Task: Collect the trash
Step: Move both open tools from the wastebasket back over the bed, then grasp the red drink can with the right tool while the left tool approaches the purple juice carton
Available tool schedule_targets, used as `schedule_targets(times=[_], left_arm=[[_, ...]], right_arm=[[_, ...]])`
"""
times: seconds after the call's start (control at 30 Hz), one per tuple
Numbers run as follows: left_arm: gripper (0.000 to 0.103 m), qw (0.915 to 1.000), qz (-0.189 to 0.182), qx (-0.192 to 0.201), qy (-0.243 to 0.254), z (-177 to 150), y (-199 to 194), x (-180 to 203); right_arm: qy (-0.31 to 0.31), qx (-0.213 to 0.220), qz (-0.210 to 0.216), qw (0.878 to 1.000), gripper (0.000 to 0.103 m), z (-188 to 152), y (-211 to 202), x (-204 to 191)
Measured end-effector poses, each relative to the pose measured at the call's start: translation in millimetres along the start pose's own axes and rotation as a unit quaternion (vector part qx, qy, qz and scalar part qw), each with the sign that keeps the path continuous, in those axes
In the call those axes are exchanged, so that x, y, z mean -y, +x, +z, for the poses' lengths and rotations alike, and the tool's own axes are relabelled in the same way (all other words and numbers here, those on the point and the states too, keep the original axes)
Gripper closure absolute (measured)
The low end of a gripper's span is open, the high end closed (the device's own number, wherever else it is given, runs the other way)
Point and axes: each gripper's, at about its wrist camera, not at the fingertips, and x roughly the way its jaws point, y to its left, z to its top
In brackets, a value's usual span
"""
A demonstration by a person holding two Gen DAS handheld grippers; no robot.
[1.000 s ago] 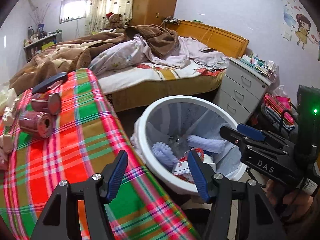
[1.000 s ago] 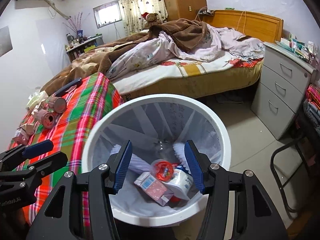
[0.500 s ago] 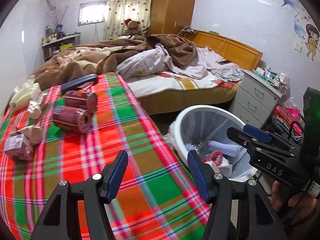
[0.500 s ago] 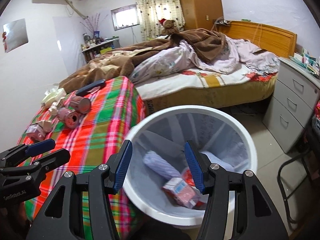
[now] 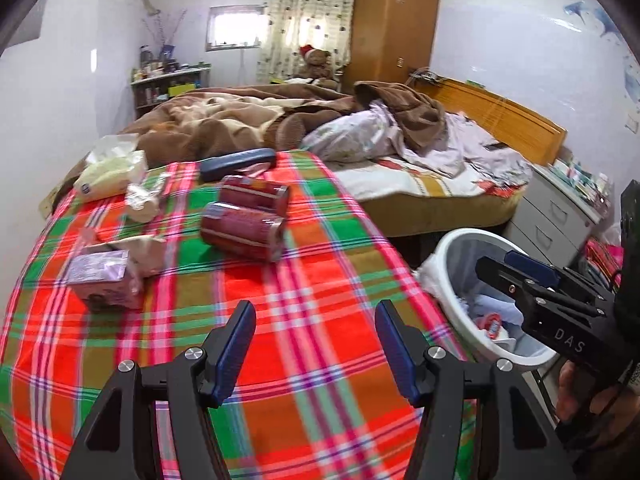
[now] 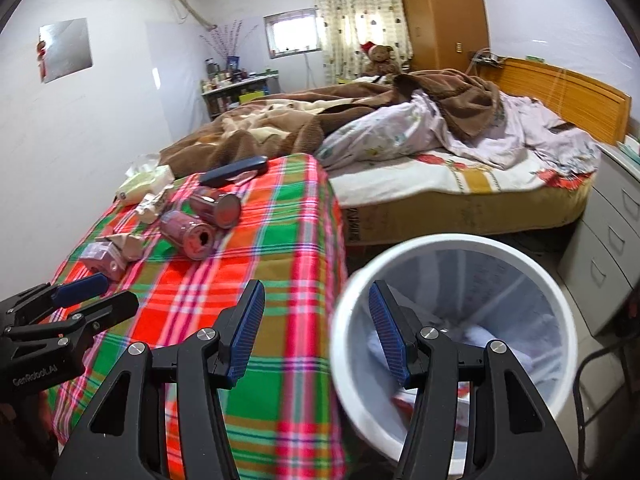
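Observation:
Two dark red cans [image 5: 244, 230] [image 6: 192, 234] lie on their sides on the plaid tablecloth [image 5: 320, 280]. A purple carton [image 5: 102, 280] [image 6: 102, 262] and crumpled wrappers [image 5: 140, 200] lie to their left. The white trash bin [image 6: 452, 248] [image 5: 448, 268] stands to the right of the table with trash inside. My left gripper [image 5: 316, 344] is open and empty over the table's near part. My right gripper [image 6: 316, 336] is open and empty between the table edge and the bin rim; it also shows in the left wrist view [image 5: 520, 276].
A dark blue case [image 5: 238, 164] and a tissue pack [image 5: 108, 176] lie at the table's far end. A messy bed [image 6: 440, 140] stands behind. A grey drawer unit [image 6: 612, 232] stands right of the bin.
Both grippers have swung left and up, away from over the bin toward the table. The cans and carton have come nearer to the centre of both views. Both stay open.

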Motion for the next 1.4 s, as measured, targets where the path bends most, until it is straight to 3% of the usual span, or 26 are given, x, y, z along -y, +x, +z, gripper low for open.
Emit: schedule_targets(times=[0.63, 1.17, 1.4], left_arm=[[0.035, 0.9897, 0.094, 0.004, -0.108, 3.0, 3.2, -124.0], [0.034, 0.9695, 0.108, -0.003, -0.220, 22.6, 39.8, -190.1], [0.034, 0.9670, 0.118, -0.019, -0.225, 28.1, 59.6, -202.5]], right_arm=[[-0.101, -0.024, 0.093, 0.990, 0.046, 30.3, 56.2, -70.4], [-0.144, -0.055, 0.133, 0.979, 0.044, 57.8, 114.9, -103.0], [-0.167, -0.068, 0.140, 0.974, 0.044, 61.1, 133.1, -117.1]])
